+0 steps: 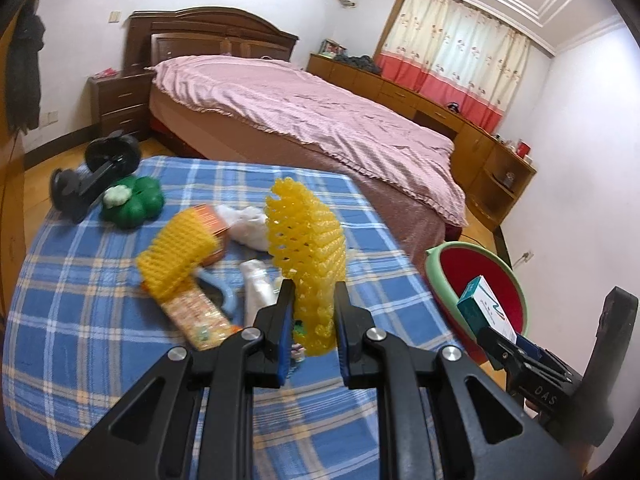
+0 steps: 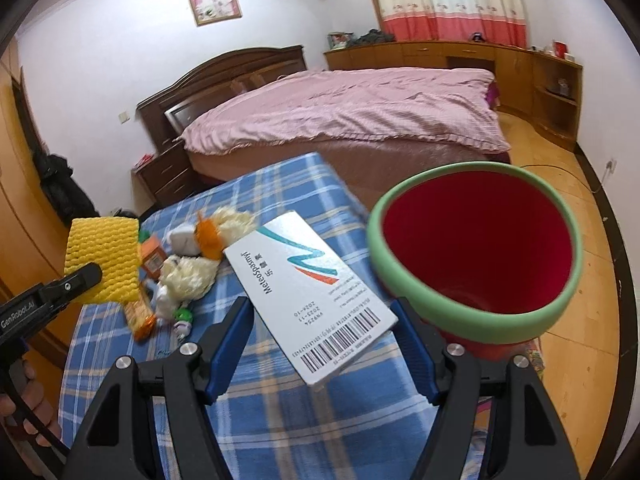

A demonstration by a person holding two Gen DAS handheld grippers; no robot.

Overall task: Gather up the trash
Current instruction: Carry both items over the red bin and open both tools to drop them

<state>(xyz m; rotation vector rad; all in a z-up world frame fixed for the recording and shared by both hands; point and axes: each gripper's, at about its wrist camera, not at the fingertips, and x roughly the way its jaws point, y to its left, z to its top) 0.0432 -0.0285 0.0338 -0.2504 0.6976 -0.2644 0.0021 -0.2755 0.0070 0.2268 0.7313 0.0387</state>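
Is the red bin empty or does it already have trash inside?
Empty, as far as seen. The right wrist view looks into the bin and shows only bare red walls; its bottom is partly hidden by the rim.

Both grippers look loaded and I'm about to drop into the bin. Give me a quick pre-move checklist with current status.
1. Left gripper clamped on yellow foam net: ok.
2. Right gripper holding medicine box: ok.
3. Red bin mouth open and unobstructed: ok.
4. Medicine box directly over the bin: not ok, it is beside the rim.
5. Bin has room: ok, interior looks empty.
6. Foam net clear of table clutter: ok, lifted.
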